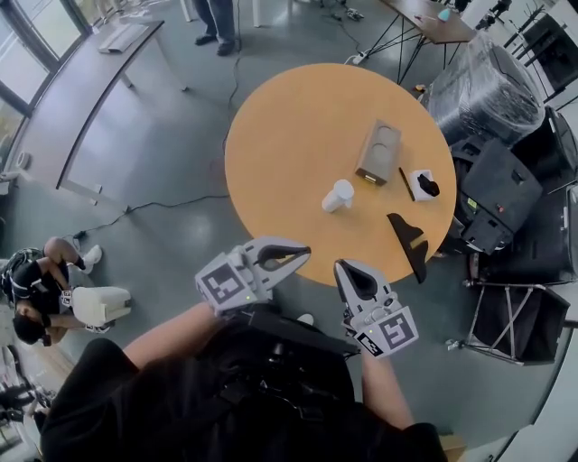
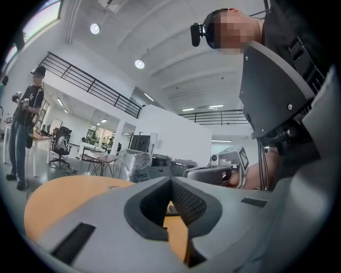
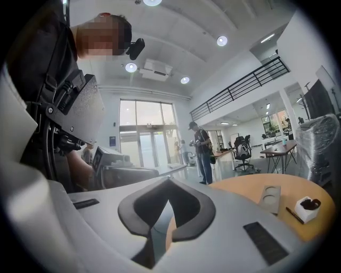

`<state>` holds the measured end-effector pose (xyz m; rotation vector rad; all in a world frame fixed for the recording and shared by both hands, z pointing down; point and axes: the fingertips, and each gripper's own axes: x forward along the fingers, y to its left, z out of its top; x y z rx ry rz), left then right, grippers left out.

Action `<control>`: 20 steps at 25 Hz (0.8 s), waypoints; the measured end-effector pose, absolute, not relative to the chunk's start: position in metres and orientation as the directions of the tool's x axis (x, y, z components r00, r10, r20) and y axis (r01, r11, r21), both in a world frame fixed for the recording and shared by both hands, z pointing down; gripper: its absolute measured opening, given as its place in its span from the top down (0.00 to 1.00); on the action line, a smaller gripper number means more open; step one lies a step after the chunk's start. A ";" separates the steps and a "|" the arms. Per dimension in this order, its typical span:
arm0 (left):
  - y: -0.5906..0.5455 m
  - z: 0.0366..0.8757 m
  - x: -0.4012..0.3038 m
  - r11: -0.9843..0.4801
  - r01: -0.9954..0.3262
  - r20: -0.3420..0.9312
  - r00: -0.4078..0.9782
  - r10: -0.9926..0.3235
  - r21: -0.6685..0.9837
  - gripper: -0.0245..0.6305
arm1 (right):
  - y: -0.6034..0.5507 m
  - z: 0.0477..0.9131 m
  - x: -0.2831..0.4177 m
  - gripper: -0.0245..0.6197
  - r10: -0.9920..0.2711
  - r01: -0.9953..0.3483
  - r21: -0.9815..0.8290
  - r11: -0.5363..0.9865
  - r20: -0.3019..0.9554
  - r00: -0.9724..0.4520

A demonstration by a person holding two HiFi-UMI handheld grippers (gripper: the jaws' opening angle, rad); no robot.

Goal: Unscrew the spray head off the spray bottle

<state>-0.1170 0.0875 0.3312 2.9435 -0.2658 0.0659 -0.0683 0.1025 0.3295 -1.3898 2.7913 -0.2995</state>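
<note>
Fingers (image 1: 271,245) pressed together, empty, on left gripper (image 1: 305,250) and right gripper (image 1: 340,265), both at near rim of round orange desk (image 1: 289,135). Small white spray bottle (image 1: 339,195) lying mid-desk, untouched: seemingly 0 steps done, unscrewing all left.

Desk: round, orange-topped (image 1: 280,153), standing on a grey floor (image 1: 172,144).
Tray: grey-brown cardboard (image 1: 379,152) with two round hollows, lying flat on the right half of the desk.
Box: small and white (image 1: 422,185), something dark inside, just right of the tray.
Stick: thin and dark (image 1: 406,184), lying between tray and box.
Cable: dark line (image 1: 153,209) trailing over the floor left of the desk.
Bystanders: one standing (image 1: 217,23) beyond the desk; another in dark clothes (image 1: 41,280) at the left edge.
Right side: plastic-wrapped bulk (image 1: 483,86) and black cases (image 1: 501,194).
</note>
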 end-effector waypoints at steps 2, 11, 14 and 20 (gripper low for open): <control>0.071 0.334 -0.124 -0.968 -0.167 0.063 0.985 -0.158 0.186 0.93 | 0.085 0.331 -0.074 0.96 -0.802 -0.801 -0.175 0.572 0.085 -0.591; 0.017 0.349 -0.131 -0.973 -0.128 0.061 0.991 -0.118 0.193 0.93 | 0.035 0.341 -0.074 0.95 -0.837 -0.841 -0.165 0.515 0.113 -0.535; 0.007 0.354 -0.121 -0.968 -0.137 0.073 0.990 -0.125 0.209 0.93 | 0.026 0.347 -0.062 0.95 -0.838 -0.842 -0.171 0.512 0.119 -0.533; -0.011 0.364 -0.082 -0.962 -0.186 0.094 0.981 -0.170 0.199 0.93 | 0.005 0.360 -0.022 0.95 -0.815 -0.818 -0.177 0.548 0.108 -0.569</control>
